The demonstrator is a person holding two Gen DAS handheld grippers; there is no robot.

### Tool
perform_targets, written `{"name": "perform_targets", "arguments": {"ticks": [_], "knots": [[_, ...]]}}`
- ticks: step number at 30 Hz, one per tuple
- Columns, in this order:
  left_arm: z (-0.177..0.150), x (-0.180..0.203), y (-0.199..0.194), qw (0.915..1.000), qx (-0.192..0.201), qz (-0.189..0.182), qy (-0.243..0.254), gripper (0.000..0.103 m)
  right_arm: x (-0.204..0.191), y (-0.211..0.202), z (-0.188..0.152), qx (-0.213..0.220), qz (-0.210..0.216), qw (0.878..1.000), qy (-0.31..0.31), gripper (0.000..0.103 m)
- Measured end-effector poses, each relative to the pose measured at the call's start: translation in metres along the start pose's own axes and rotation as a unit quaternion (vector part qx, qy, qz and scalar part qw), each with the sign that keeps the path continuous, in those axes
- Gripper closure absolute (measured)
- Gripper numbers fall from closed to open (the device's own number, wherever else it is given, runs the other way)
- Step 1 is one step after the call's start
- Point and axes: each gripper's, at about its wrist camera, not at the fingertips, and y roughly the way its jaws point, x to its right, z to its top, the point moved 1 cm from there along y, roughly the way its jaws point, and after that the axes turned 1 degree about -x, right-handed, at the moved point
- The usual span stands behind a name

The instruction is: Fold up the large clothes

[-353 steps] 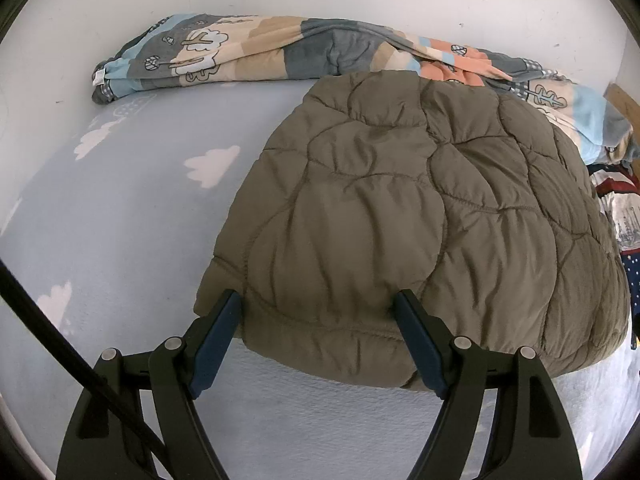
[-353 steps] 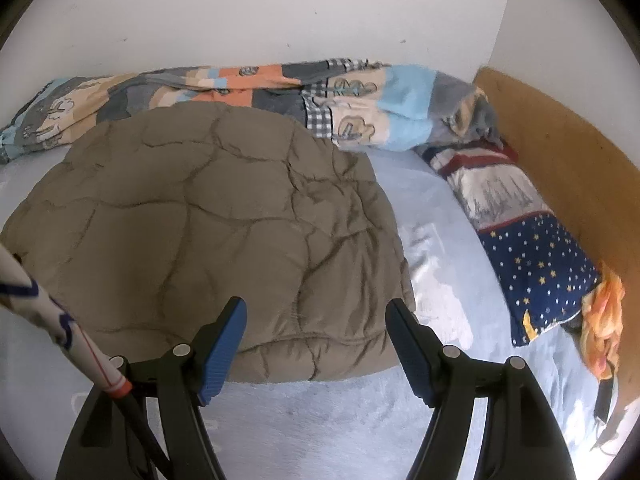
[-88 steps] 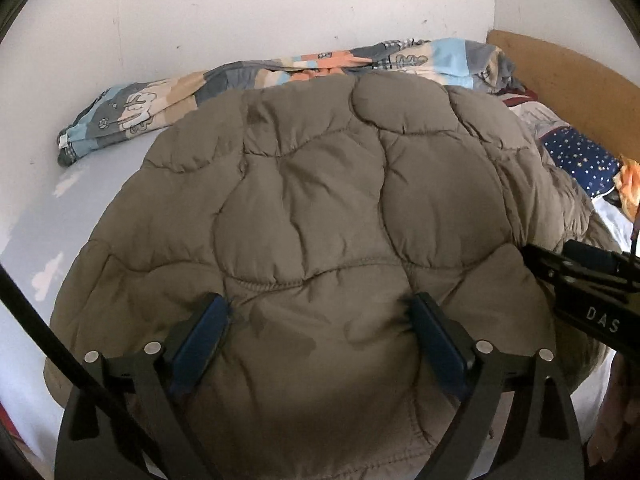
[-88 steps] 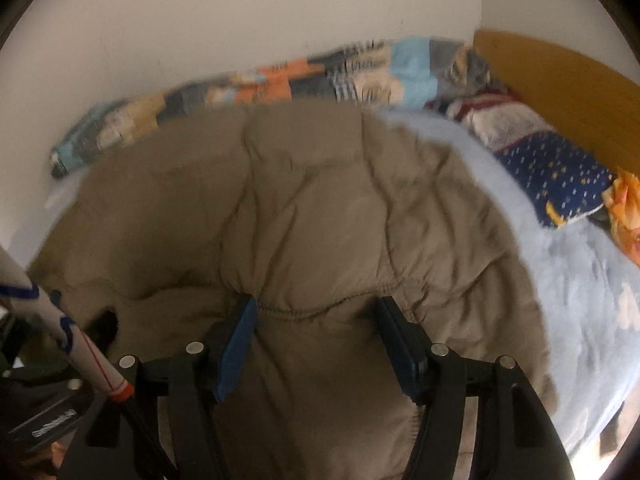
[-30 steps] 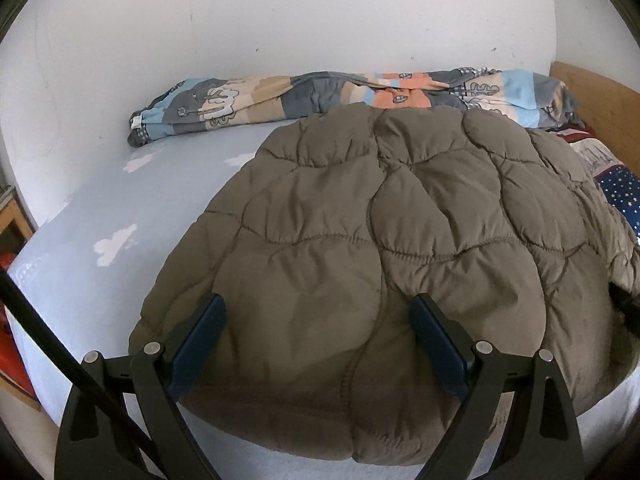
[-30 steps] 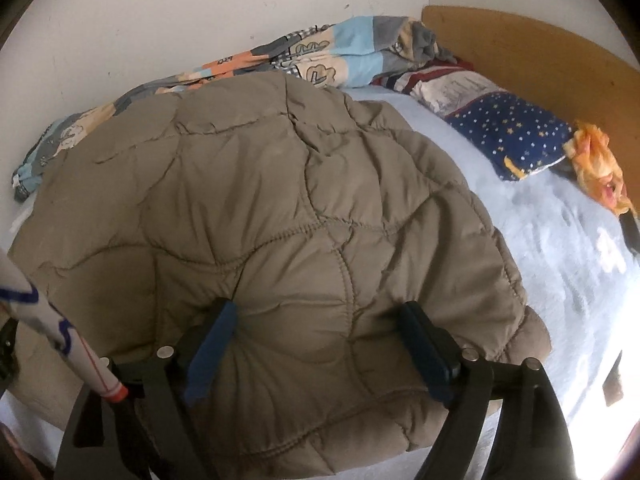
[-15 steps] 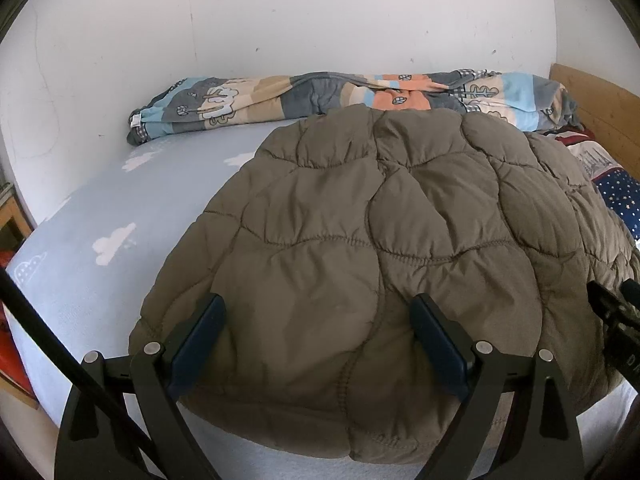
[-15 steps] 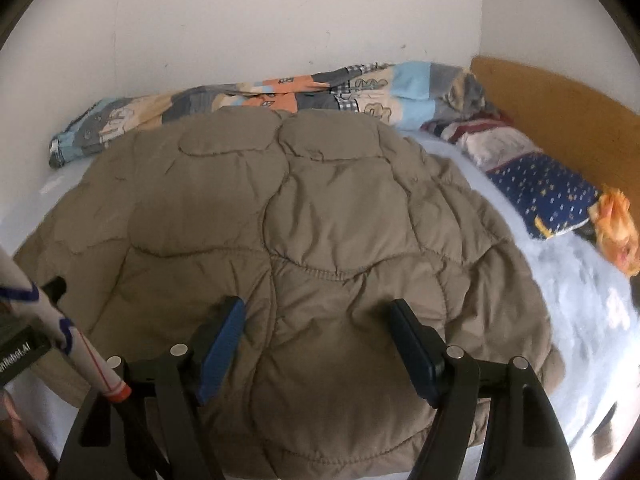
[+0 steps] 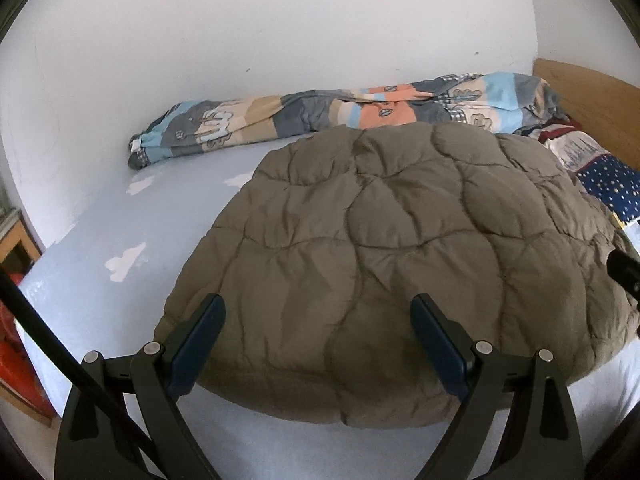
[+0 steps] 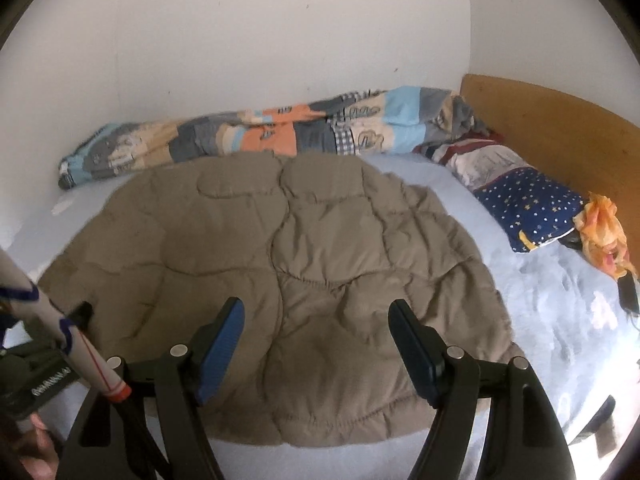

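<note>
An olive quilted jacket (image 9: 400, 248) (image 10: 304, 264) lies folded into a rounded pad on the pale blue bed sheet (image 9: 120, 232). My left gripper (image 9: 318, 308) hovers open over the jacket's near left edge, nothing between its blue pads. My right gripper (image 10: 316, 308) stands open over the near edge further right, its pads clear of the fabric. A dark part of the right gripper (image 9: 624, 272) shows at the left wrist view's right edge. The left gripper's body (image 10: 48, 380) shows at the lower left of the right wrist view.
A rolled patchwork duvet (image 9: 320, 116) (image 10: 260, 136) lies along the white wall. A starry blue pillow (image 10: 528, 208), an orange cloth (image 10: 604, 232) and a small black object (image 10: 626, 292) sit by the wooden headboard (image 10: 560, 128). Red items (image 9: 16, 344) stand beside the bed.
Both grippers have drawn back and up from the jacket, so bare sheet now shows in front of it. The right gripper's jaws narrowed slightly. The jacket lies still.
</note>
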Motion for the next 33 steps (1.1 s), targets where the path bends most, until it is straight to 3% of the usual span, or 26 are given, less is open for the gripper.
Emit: {"name": "perform_targets", "arguments": {"ticks": [8,16,33], "knots": [[-0.003,0.001,0.004,0.9999,-0.015,-0.003,0.007,0.010,0.013,0.004,-0.004,-0.018,-0.007,1.000,0.017,0.023],[-0.005,-0.002,0.016,0.9995,-0.031,-0.011,-0.002,0.010,0.028,0.046,-0.013,-0.090,0.001,0.994,0.058,0.023],[-0.003,-0.004,0.026,0.9989,-0.039,-0.020,-0.013,0.010,0.020,0.061,-0.019,-0.105,-0.010,0.993,0.048,0.018]]}}
